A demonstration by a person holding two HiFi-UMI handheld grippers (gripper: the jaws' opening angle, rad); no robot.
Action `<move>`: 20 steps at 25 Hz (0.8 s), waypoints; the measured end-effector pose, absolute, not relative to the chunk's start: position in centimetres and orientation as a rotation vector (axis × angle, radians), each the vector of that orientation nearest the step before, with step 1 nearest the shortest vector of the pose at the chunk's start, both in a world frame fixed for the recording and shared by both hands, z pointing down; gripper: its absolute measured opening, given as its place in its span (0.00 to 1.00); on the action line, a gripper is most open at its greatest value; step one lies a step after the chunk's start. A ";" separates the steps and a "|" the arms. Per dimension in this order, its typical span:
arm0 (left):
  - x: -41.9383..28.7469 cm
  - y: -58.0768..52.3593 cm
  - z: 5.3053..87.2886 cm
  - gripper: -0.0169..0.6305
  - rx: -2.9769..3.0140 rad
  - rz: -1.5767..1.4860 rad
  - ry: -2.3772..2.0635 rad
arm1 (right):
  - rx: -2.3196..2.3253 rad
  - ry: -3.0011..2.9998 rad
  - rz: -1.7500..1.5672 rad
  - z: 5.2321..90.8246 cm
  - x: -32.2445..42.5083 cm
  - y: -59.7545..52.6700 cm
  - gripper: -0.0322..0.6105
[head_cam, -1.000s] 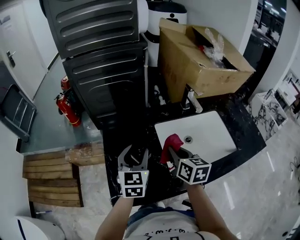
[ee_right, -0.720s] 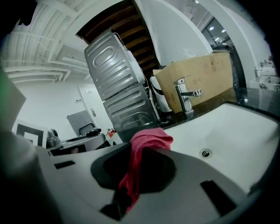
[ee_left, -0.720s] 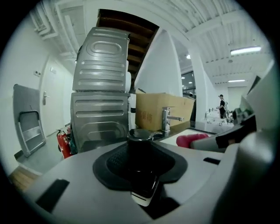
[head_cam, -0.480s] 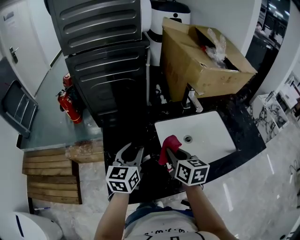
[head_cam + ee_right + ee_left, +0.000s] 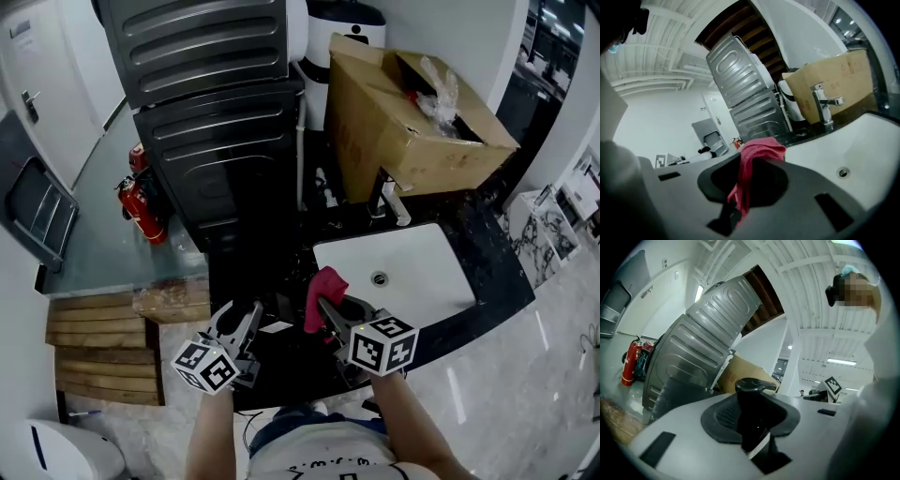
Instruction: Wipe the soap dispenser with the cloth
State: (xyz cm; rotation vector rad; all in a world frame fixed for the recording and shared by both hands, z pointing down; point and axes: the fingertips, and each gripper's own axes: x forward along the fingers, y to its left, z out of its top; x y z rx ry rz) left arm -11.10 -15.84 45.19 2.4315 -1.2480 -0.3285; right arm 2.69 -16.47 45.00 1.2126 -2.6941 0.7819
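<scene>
Two items are now in hand, so the pick-up part looks done. The left gripper (image 5: pixel 241 319) is hovering over the dark counter to the left of the sink (image 5: pixel 427 281). Its jaws have just been closing, and they are now standing narrow, pressing on the black soap dispenser (image 5: pixel 751 401), which is sitting upright between the pads with its pump head poking above them. The right gripper (image 5: pixel 330 307) is hanging at the sink's front-left corner, its jaws clamping the red cloth (image 5: pixel 323 286), whose free end is bunching up above the tips.

Progress: the wiping itself is not yet showing. In the left gripper view no cloth is touching the dispenser, and the other gripper's marker cube is sitting off to the side. Judgement: what is left is bringing the cloth against the bottle and rubbing over its body and pump.

Containers:
- Sink basin: showing only its drain (image 5: pixel 379 278).
- Cardboard box (image 5: pixel 375 122), standing behind the sink, top flaps open: crumpled clear plastic (image 5: pixel 439 89) is lying inside with a small red item beside it, too small to identify.
- Soap dispenser: opaque black, so its fill level cannot be told.
</scene>
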 end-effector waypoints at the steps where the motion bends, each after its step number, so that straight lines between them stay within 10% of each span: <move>1: -11.3 -15.7 45.4 0.20 2.427 -0.324 -1.254 | 1.153 -2.730 0.766 44.4 1.7 -16.2 0.13; 20: -11.6 -15.5 45.5 0.20 2.411 -0.287 -1.311 | 0.912 -2.474 0.585 50.8 -2.0 -14.5 0.13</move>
